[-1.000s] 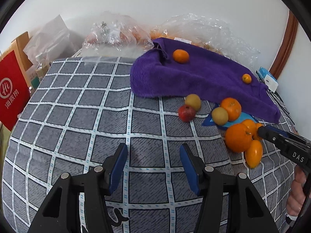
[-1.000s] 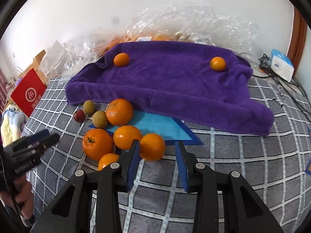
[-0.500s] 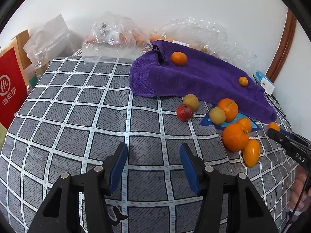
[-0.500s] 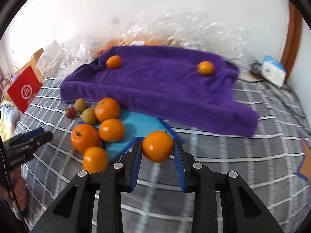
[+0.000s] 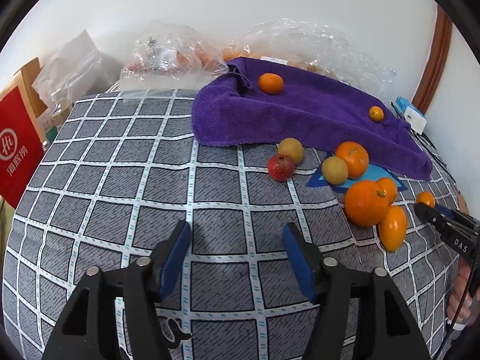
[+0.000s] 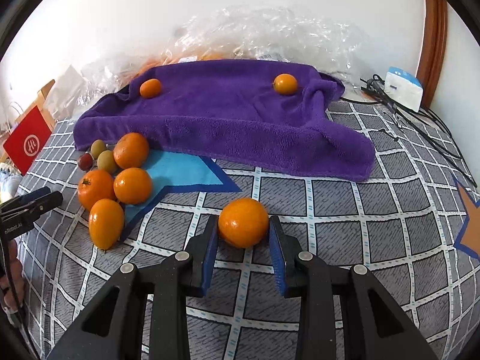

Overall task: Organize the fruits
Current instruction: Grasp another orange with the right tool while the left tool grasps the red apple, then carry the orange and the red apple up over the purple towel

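While clamped by right gripper [image 6: 243, 234]: orange [image 6: 243, 221]

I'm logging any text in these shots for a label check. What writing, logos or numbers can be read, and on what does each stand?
"DAS": white letters on the black right gripper, seen from the left wrist.
"Hi" in a circle: logo on the red bag, above three white Chinese characters, roughly "海底捞".
"nRobot.AI", start cut off: on the left gripper, right wrist view.
White tags on the purple towel and the blue-and-white box: too small to read.
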Available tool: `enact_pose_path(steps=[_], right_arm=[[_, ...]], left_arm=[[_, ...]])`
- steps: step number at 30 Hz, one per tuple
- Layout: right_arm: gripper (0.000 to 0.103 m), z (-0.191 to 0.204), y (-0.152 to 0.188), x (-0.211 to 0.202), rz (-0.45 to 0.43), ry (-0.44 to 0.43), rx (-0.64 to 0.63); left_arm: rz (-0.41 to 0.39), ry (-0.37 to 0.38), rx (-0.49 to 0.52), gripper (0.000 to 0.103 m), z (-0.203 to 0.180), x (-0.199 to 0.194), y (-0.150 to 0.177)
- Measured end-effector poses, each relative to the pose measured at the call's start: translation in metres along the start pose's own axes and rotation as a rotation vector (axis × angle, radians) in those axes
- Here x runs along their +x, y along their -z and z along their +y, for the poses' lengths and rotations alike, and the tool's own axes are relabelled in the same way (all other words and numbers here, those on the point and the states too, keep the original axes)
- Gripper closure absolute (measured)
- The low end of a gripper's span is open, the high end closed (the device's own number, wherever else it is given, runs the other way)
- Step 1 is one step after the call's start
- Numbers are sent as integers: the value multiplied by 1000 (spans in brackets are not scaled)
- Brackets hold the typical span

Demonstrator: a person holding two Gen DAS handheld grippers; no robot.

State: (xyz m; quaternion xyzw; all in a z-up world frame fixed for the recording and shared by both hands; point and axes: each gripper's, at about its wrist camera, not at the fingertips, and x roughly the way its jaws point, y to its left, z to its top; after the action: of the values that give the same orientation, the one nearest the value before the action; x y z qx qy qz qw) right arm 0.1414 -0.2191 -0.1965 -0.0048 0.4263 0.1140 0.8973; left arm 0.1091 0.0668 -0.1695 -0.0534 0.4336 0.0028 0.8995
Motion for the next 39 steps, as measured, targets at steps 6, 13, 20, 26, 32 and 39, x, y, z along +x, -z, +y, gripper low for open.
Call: enact_pose_path(steps=[6, 13, 20, 26, 32, 39], right_arm=[[71, -3, 2, -4, -9, -5, 28], [71, -6, 2, -5, -15, 4, 38], [71, -5, 3, -4, -6, 8, 27], [71, -7, 3, -5, -7, -4, 38], [71, -6, 2, -3, -1, 1, 28], [71, -4, 2, -2, 0, 13, 20]], left_arm=[[10, -40, 35, 38, -8, 1, 1], [52, -58, 61, 40, -17, 1, -3], [4, -43, 78, 41, -38, 1, -36], [12, -65, 81, 42, -41, 33, -46], [-8, -17, 39, 70, -32, 40, -46], [-56, 47, -40, 80, -16, 25, -38]])
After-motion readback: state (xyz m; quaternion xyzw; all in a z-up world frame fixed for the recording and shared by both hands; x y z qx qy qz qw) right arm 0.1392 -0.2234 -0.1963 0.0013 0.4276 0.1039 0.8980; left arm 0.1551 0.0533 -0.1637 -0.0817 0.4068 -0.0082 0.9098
